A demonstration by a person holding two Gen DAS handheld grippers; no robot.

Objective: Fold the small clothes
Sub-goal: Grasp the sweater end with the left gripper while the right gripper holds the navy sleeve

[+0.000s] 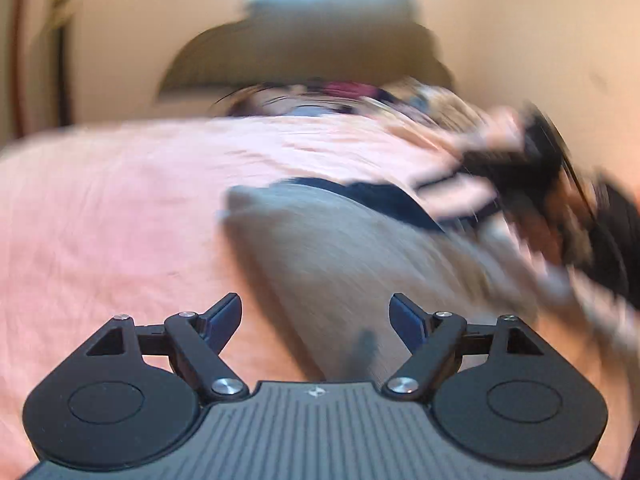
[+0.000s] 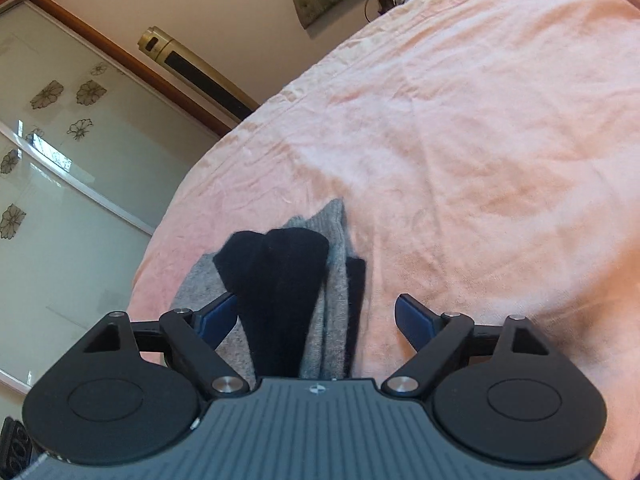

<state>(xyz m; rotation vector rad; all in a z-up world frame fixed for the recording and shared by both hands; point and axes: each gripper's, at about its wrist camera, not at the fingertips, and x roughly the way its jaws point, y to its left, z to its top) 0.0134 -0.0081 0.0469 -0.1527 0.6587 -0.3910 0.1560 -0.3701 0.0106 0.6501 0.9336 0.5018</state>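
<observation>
The left gripper has its fingers spread wide with nothing between them, above a grey garment on the pink bedsheet. The view is blurred; a dark shape at right may be the other gripper. The right gripper is equally spread and grips nothing, over grey-and-black socks near the bed's edge.

Bare pink bedsheet lay open ahead and right of the right tool. A grey-and-black garment blocked its left side; a clothes heap crowded the bed's far end.
</observation>
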